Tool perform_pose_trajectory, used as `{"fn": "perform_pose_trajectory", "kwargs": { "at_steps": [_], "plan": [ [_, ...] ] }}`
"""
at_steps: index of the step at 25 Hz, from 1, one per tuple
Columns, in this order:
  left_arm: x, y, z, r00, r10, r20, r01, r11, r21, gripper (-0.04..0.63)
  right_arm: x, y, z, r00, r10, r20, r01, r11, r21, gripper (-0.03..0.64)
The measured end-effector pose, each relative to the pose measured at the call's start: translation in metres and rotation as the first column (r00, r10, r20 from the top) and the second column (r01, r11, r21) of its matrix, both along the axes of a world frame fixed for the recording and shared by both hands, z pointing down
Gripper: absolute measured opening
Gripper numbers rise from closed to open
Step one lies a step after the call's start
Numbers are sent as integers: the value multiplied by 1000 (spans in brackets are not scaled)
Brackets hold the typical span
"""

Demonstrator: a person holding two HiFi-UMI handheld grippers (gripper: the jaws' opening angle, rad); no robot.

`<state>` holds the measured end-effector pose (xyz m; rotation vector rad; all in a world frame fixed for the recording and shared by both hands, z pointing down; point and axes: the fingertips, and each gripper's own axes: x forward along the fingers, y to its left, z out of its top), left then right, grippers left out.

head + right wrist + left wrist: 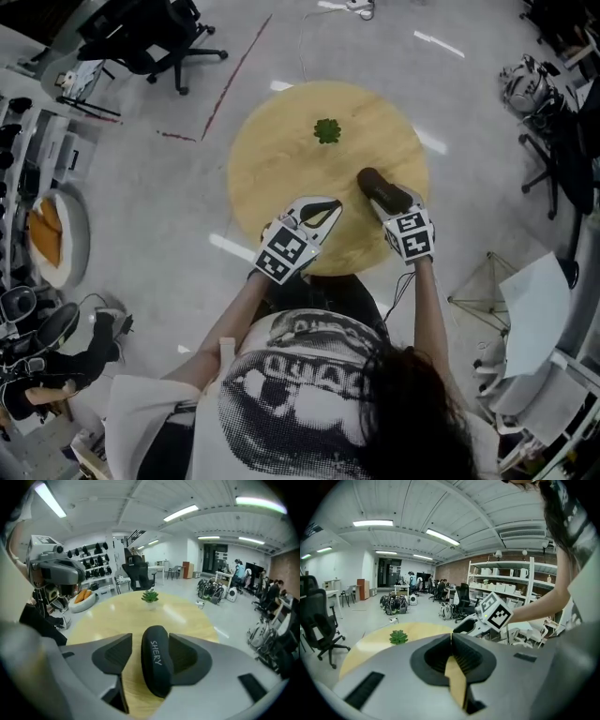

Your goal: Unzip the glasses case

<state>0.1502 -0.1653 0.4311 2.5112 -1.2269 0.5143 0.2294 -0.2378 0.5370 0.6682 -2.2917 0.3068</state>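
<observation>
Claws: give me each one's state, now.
Left claw: closed, empty.
Right claw: open, glasses case between its jaws, not gripped.

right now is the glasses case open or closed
Closed: in the right gripper view the glasses case lies on the table as one smooth dark shell, with no gap or open edge showing.

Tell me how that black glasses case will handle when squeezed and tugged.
The glasses case looks like a rigid moulded shell, so it probably won't cave under a squeeze. Its rounded sides may let it twist in the right gripper. Being small, it is probably light and could slide on the smooth table.
</observation>
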Motion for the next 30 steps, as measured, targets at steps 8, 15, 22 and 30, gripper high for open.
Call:
{"fn": "perform_pose_trajectory", "kwargs": {
  "at_steps": [8, 15, 22, 30],
  "plan": [
    [5, 9, 14, 999, -38, 38, 39, 999, -32, 14, -4, -16, 56, 987, -149, -57, 134, 967, -216, 356],
    [-11, 18, 32, 994, -60, 88, 67, 994, -82, 14, -15, -13, 72, 959, -276, -62, 253, 936, -245, 324],
    [-28, 25, 61, 989, -23, 144, 46, 987, -156, 14, -24, 1, 68, 938, -344, -35, 324, 910, -258, 313],
    [-43, 16, 117, 959, 134, 250, -73, 968, -239, 17, -46, 38, 64, 919, -394, -30, 371, 887, -275, 311]
  ]
}}
